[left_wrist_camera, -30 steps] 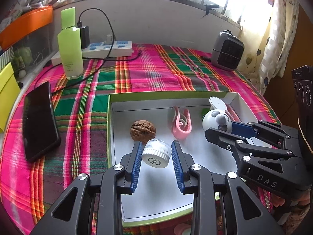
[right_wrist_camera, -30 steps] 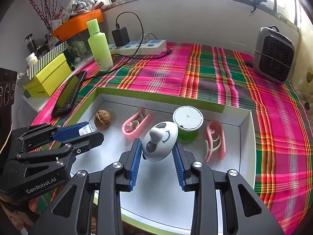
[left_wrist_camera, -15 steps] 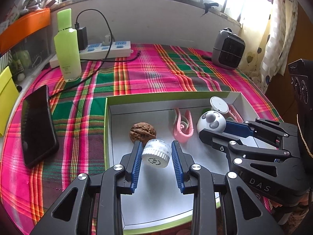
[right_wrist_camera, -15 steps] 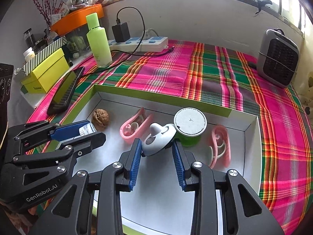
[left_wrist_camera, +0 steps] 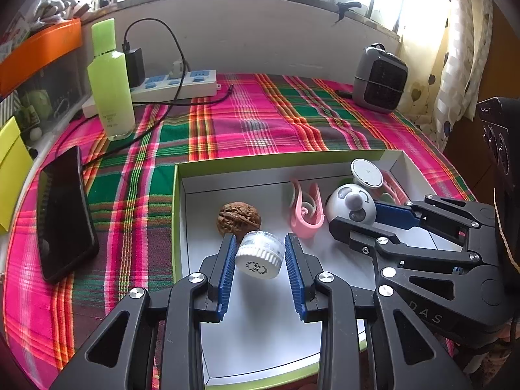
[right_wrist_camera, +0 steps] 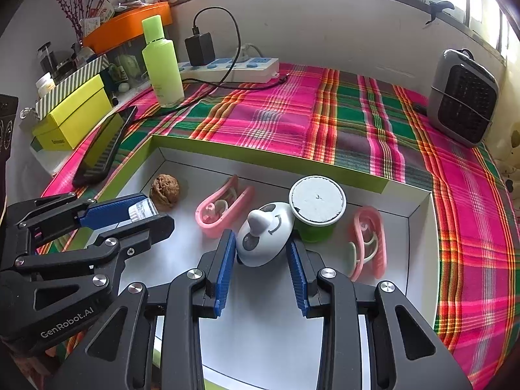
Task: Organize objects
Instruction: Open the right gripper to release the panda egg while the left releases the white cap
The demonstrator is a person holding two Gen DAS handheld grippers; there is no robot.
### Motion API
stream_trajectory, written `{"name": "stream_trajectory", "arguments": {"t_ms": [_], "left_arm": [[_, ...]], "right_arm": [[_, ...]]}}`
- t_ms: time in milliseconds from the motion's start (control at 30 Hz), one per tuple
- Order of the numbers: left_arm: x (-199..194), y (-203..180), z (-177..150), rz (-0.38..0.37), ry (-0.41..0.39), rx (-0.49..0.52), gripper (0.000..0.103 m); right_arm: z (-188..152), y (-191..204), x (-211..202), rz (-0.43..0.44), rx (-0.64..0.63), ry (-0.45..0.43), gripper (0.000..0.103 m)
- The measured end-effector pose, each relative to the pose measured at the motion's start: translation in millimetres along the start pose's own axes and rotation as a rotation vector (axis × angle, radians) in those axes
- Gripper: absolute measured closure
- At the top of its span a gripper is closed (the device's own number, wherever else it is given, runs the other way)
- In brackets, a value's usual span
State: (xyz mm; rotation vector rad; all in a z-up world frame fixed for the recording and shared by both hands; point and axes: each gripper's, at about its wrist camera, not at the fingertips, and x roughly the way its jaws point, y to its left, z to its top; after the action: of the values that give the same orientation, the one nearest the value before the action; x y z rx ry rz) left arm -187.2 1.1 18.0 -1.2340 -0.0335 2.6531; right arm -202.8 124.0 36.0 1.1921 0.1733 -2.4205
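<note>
Two grippers work side by side over a white tray (left_wrist_camera: 182, 214) with a green rim, set on the plaid-covered surface (left_wrist_camera: 247, 120). Left gripper (left_wrist_camera: 258, 248) has its jaws clenched on a small white cap-shaped jar (left_wrist_camera: 259, 254), held tilted just above the tray floor near the tray's left wall. Just beyond it lies a walnut (left_wrist_camera: 239, 218), close to the jar, though I cannot tell if they touch. Right gripper (right_wrist_camera: 261, 247) has its jaws closed around a white panda-faced toy (right_wrist_camera: 263, 239), which sits near the tray's middle, touching or just beside a green cup (right_wrist_camera: 317, 209) with a white lid. One pink clip (right_wrist_camera: 224, 206) lies between the walnut and the toy; another pink clip (right_wrist_camera: 369, 242) lies near the tray's right wall. Outside the tray, a black phone (left_wrist_camera: 63, 213) rests by the surface's left edge, with a green bottle (left_wrist_camera: 110, 81) and a power strip (left_wrist_camera: 175, 86) toward the far edge, and a small grey heater (left_wrist_camera: 378, 81) at the far right corner.
</note>
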Motion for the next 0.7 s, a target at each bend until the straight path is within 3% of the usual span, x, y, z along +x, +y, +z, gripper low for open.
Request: {"name": "stream_trajectory", "arguments": {"t_ms": [700], "left_arm": [[-0.5, -0.1, -0.6, 0.004, -0.003, 0.001, 0.073]], "right_arm": [[-2.5, 0.0, -3.8, -0.011, -0.003, -0.007, 0.069]]}}
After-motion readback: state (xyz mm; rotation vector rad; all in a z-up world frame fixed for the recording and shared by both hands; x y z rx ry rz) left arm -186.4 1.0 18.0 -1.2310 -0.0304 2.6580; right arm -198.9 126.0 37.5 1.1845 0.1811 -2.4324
